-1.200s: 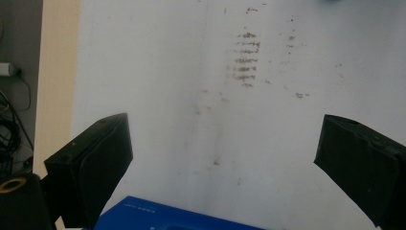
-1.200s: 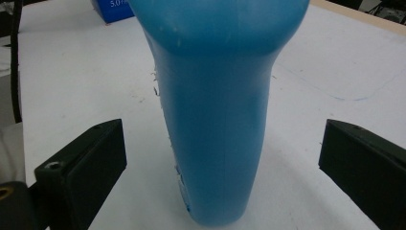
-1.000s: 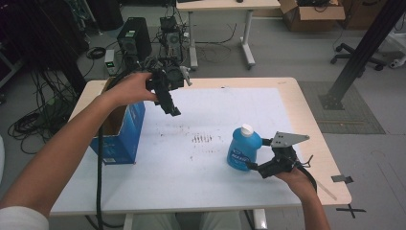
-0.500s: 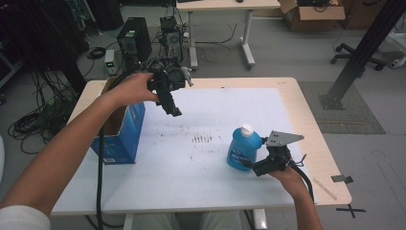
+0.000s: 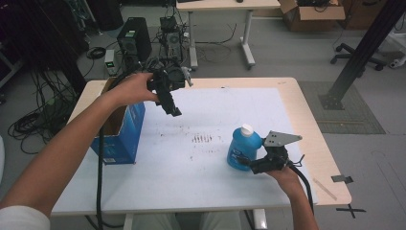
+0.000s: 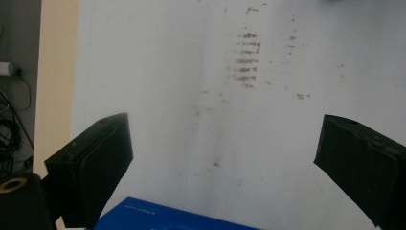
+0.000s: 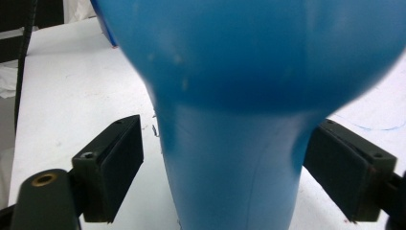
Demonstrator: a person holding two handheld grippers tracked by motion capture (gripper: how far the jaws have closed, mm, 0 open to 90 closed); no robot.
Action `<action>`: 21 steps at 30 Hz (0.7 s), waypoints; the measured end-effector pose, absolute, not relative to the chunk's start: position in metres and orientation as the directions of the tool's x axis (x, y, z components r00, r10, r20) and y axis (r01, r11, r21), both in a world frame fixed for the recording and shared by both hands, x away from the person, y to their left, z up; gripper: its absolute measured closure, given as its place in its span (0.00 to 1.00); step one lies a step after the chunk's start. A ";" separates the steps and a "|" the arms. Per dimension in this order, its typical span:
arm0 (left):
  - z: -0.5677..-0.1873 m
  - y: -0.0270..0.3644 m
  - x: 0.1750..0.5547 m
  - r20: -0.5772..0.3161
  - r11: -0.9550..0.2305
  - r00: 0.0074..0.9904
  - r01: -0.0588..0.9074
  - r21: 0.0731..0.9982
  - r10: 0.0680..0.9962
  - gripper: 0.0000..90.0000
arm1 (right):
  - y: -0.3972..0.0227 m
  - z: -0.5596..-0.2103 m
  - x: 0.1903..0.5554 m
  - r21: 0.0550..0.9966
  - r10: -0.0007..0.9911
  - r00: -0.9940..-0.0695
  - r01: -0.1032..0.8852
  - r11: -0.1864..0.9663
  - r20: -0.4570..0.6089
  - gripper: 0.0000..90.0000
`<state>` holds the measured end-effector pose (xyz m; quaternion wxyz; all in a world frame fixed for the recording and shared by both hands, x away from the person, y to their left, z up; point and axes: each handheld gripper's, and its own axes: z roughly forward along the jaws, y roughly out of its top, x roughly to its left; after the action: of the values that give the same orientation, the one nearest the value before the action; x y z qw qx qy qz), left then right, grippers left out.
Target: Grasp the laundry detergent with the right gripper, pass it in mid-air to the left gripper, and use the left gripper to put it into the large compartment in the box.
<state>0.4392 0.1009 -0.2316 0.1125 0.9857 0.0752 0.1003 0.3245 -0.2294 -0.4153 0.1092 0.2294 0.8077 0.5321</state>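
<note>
Blue bottle (image 5: 242, 151) single, between closing right gripper (image 5: 252, 163) pads untouched, left gripper (image 5: 171, 106) open, one blue box (image 5: 125, 132)

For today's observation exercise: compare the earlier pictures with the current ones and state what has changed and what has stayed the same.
The right gripper has edged in toward the blue plastic bottle with the white cap, and its jaws have just been closing around the bottle's narrow part; a gap remains on the left pad's side, so no firm grip yet. The bottle itself, the left gripper held open above the white table, and the open blue cardboard box stayed as they were.
</note>
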 end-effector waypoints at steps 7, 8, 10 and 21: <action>-0.232 0.101 0.439 0.181 -0.963 0.968 0.126 0.237 0.171 0.07 | -0.230 -0.416 0.325 0.912 0.481 -0.874 0.252 0.324 0.070 0.24; -0.232 0.101 0.439 0.181 -0.963 0.968 0.127 0.238 0.173 0.07 | -0.230 -0.416 0.325 0.912 0.481 -0.874 0.254 0.323 0.073 0.25; -0.232 0.102 0.439 0.182 -0.963 0.968 0.128 0.238 0.174 0.07 | -0.231 -0.416 0.325 0.913 0.481 -0.874 0.252 0.323 0.071 0.27; -0.233 0.101 0.440 0.180 -0.963 0.968 0.128 0.237 0.173 0.07 | -0.233 -0.416 0.326 0.916 0.476 -0.877 0.242 0.321 0.064 0.36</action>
<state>0.4400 0.1005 -0.2326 0.1123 0.9857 0.0761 0.1000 0.3259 -0.2334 -0.4161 0.1088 0.2226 0.8055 0.5383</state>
